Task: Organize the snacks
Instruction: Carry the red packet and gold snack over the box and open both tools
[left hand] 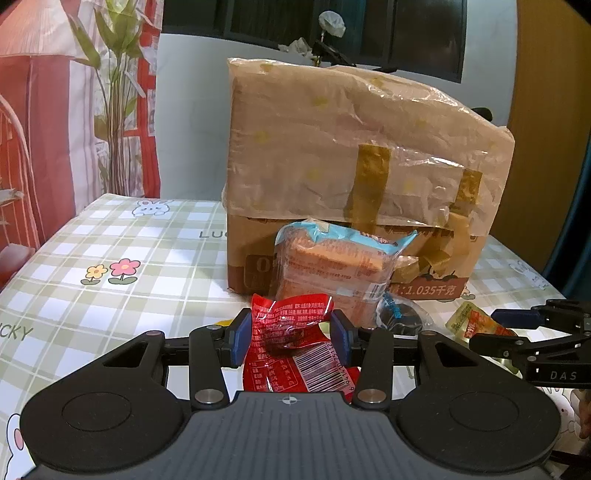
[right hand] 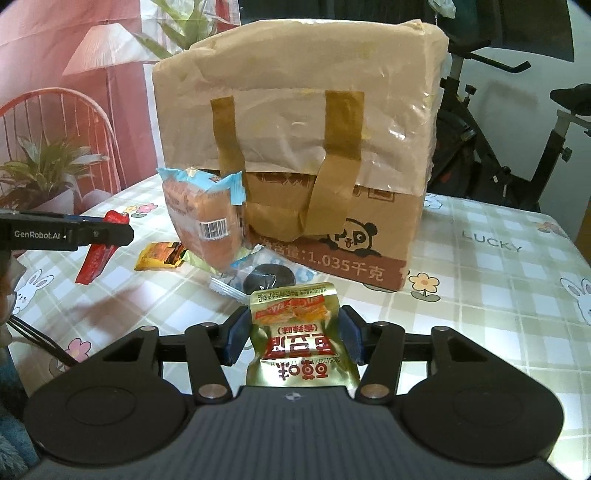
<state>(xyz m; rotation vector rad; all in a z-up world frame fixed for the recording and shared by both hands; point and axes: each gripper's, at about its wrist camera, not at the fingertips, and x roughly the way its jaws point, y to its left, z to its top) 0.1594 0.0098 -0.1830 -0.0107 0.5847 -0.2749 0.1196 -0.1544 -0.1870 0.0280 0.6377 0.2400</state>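
Left tongs (left hand: 291,334) clamped red pack (left hand: 295,347), right tongs (right hand: 291,334) gold pouch (right hand: 299,332), both before box (right hand: 295,147); slick foil could slip.

A table under a green-and-white checked cloth (left hand: 122,240) printed with flowers and rabbits. Behind it hangs a red and pink printed backdrop (left hand: 37,110), beside a dark window (left hand: 332,22). An exercise bike (right hand: 517,129) stands at right.

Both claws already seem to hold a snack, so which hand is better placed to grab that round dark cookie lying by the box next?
Neither is free, but the right gripper looks better placed: the dark cookie lies just ahead of its gold packet. For the left gripper, holding the red packet, it sits off to the side.
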